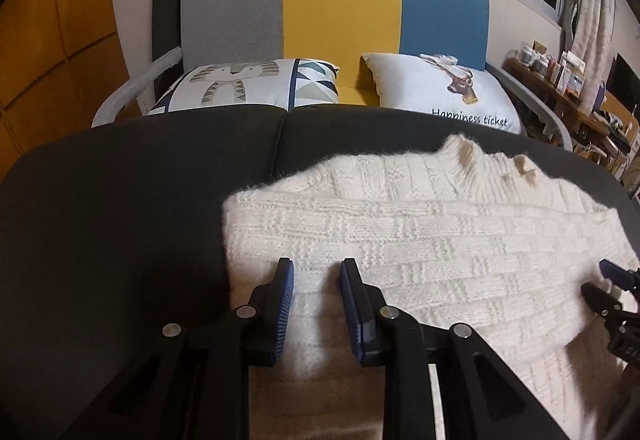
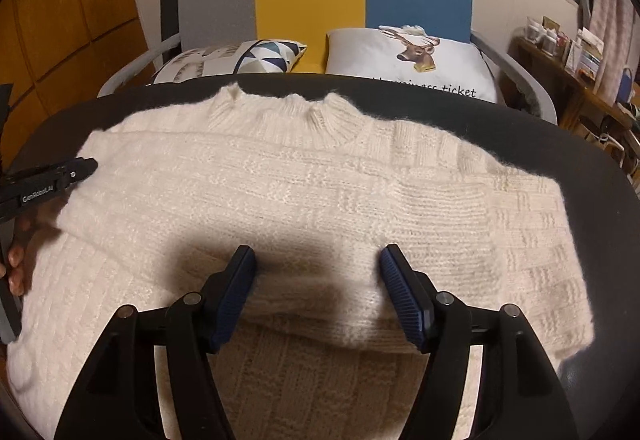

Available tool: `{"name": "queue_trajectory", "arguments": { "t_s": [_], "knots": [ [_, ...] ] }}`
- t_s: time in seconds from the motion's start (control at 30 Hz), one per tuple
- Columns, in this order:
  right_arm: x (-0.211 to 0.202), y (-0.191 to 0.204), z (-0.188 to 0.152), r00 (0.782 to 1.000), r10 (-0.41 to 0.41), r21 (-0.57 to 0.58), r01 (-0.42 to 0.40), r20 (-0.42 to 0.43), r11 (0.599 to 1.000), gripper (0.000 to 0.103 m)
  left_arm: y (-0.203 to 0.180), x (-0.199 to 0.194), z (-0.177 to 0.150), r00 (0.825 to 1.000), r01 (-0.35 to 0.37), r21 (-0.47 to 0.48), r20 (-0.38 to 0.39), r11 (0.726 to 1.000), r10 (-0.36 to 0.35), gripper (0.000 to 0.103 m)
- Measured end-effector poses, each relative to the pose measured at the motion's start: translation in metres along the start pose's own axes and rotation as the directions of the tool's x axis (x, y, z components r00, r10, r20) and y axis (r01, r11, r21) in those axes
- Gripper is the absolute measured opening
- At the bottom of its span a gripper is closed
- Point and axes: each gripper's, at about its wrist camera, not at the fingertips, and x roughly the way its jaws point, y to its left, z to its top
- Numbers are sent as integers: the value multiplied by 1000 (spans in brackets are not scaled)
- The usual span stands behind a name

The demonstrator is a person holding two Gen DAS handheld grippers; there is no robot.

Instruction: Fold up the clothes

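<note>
Lying flat across the dark bench, the cream knitted sweater has its ribbed collar at the far edge and a sleeve folded over its body. The right tongs sit above the near middle of the sweater with their blue pads spread wide, a thick fold of knit lying between them without being pinched. The left tongs hover over the sweater's left near part, parted more narrowly, with knit showing in the gap and nothing gripped. In the left wrist view, the right tongs' tips show at the right edge. Beyond the bench stands a sofa striped grey, yellow and blue, with a tiger-print cushion and a deer-print cushion on its seat.
</note>
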Motion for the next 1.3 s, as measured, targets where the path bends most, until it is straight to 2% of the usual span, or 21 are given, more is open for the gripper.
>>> {"name": "queue_trajectory", "arguments": {
  "t_s": [0.2, 0.37, 0.5, 0.53, 0.6, 0.7, 0.8, 0.9, 1.0, 1.07, 1.13, 1.23, 1.3],
  "knots": [
    [-5, 4, 4, 1000, -18, -5, 18, -6, 1000, 69, 0, -20, -7, 1000, -12, 20, 18, 1000, 11, 25],
    [-24, 21, 6, 999, 15, -35, -14, 40, 999, 69, -4, -22, -19, 1000, -27, 53, 0, 998, 27, 25],
    [-12, 34, 0, 1000, 22, -62, -22, 7, 998, 69, -6, -17, -29, 999, -43, 76, -2, 996, 44, 25],
    [-7, 34, -2, 1000, 18, -62, -18, 2, 998, 73, -6, -16, -29, 999, -44, 76, -4, 996, 45, 25],
    [-2, 35, -6, 1000, 13, -59, -13, -5, 998, 74, -5, -18, -27, 999, -42, 60, -15, 997, 43, 25],
    [-15, 34, -5, 1000, 28, -45, -28, -10, 999, 74, -3, -40, -26, 1000, -10, 21, 3, 1000, 10, 25],
    [-30, 32, -6, 999, 42, -34, -43, -12, 999, 74, -7, -65, -38, 999, 35, 37, 18, 999, -36, 25],
    [-56, 27, -25, 999, 43, -23, -44, -21, 999, 74, -8, -71, -68, 997, 68, 48, -48, 996, -66, 25],
    [-70, 14, -53, 997, 28, 17, -27, -68, 999, 74, 0, -64, -92, 997, 66, 35, -28, 997, -65, 29],
    [-68, 1, -76, 995, 2, 66, 5, -96, 998, 74, 3, -62, -93, 997, 71, 22, -18, 997, -71, 29],
    [-72, -8, -94, 999, 26, 92, -23, -36, 995, 76, 4, -60, -89, 997, 66, 18, -30, 998, -66, 30],
    [-75, -5, -92, 998, 24, 84, -19, -62, 996, 76, 5, -71, -85, 997, 49, 12, -54, 999, -48, 29],
    [-88, -6, -89, 995, 67, 104, -59, -69, 993, 76, 6, -94, -94, 996, 82, 16, -17, 996, -82, 29]
  ]
}}
